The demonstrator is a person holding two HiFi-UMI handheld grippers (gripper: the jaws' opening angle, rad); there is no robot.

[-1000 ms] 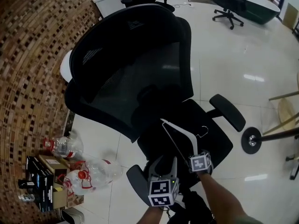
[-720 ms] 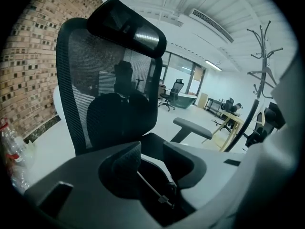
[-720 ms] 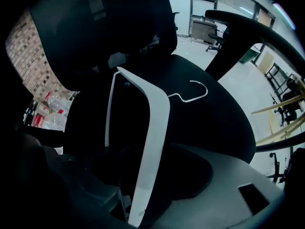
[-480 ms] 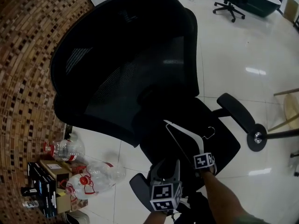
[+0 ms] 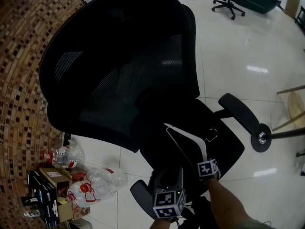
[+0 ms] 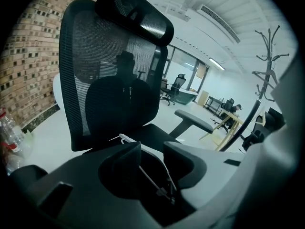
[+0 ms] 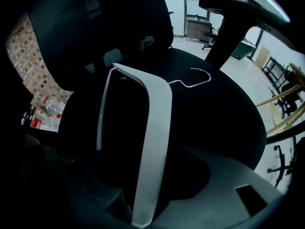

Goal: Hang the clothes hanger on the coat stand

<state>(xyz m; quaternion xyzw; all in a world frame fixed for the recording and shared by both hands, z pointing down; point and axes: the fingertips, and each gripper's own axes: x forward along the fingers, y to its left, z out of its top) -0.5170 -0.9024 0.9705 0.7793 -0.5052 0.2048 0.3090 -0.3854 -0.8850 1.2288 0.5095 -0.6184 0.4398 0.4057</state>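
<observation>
A brick wall (image 5: 24, 80) filled the left of the head view. At its foot lay two clear plastic bottles (image 5: 62, 154) with red caps, beside a cardboard box (image 5: 55, 174) and a black box (image 5: 40, 191). A black office chair (image 5: 124, 66) with a mesh back took up the middle and blocked most of the pale tiled floor (image 5: 238, 46) behind it.

The white hanger (image 7: 155, 128) lay flat on the chair's seat (image 5: 190, 113), with its wire hook (image 7: 208, 78) pointing towards the right armrest (image 5: 236, 112). The left claw (image 6: 152, 151) hung released at the seat's front edge, its jaws apart and the hanger's white end just beyond their tips. The right claw (image 7: 147, 194) was also released. Its jaws had just been closing around the hanger's broad arm, which ran between them with clear space on both sides.

Further right, the coat stand (image 5: 261, 138) showed its round base on the floor, well apart from the hanger. Wooden furniture (image 5: 296, 109) beside it was cut off by the edge.

The two claws hid the hanger's near end in the head view, and that view cut off the stand's pole. A thin rod in the left claw's gap could not be identified.

What the bottles and the boxes held could not be made out.
</observation>
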